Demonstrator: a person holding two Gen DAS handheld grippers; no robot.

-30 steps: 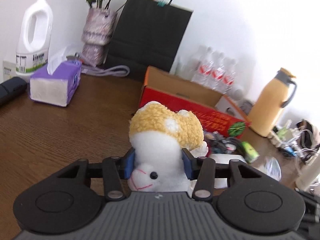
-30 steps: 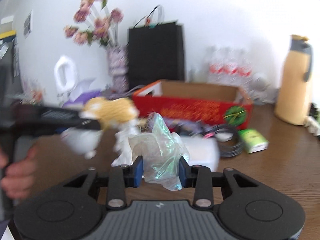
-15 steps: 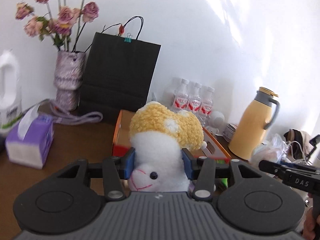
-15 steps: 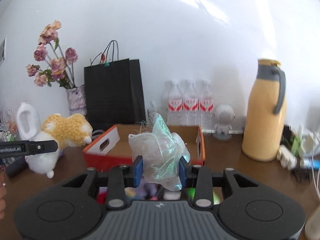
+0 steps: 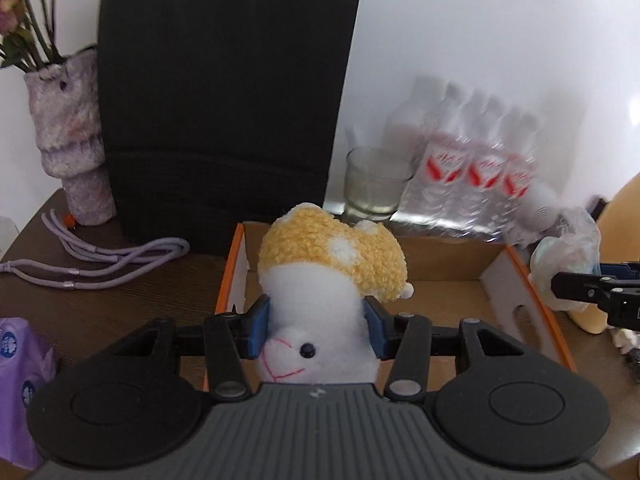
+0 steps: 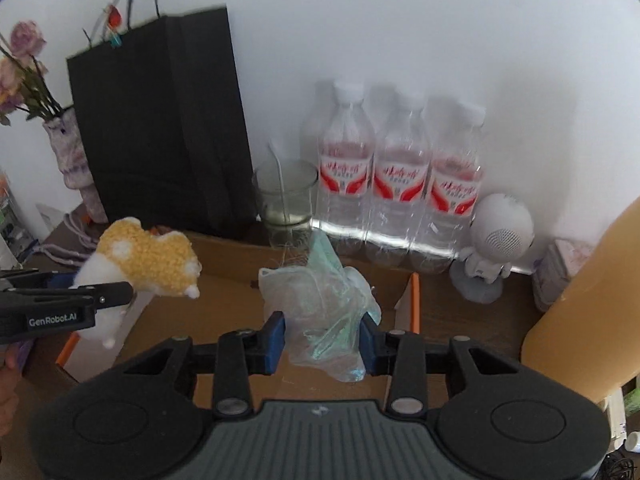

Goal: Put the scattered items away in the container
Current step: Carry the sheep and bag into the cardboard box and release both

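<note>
My left gripper (image 5: 318,326) is shut on a white and yellow plush toy (image 5: 332,272), and holds it above the left part of an open cardboard box (image 5: 444,256) with orange edges. In the right wrist view the same plush toy (image 6: 148,260) hangs over the cardboard box (image 6: 224,300) at the left. My right gripper (image 6: 322,338) is shut on a crumpled clear plastic bag (image 6: 324,304), which hangs over the box's right part. That plastic bag (image 5: 568,252) and the right gripper's fingers (image 5: 588,284) show at the right edge of the left wrist view.
Behind the box stand a black paper bag (image 5: 224,92), a glass (image 6: 286,200), three water bottles (image 6: 400,184) and a small white figure (image 6: 496,244). A vase (image 5: 68,136), a purple cord (image 5: 100,256) and a tissue pack (image 5: 20,372) lie left. A yellow jug (image 6: 588,304) stands right.
Both grippers have carried their loads from the open table toward the back wall and now hang over the box. The box and the black bag look much closer.
</note>
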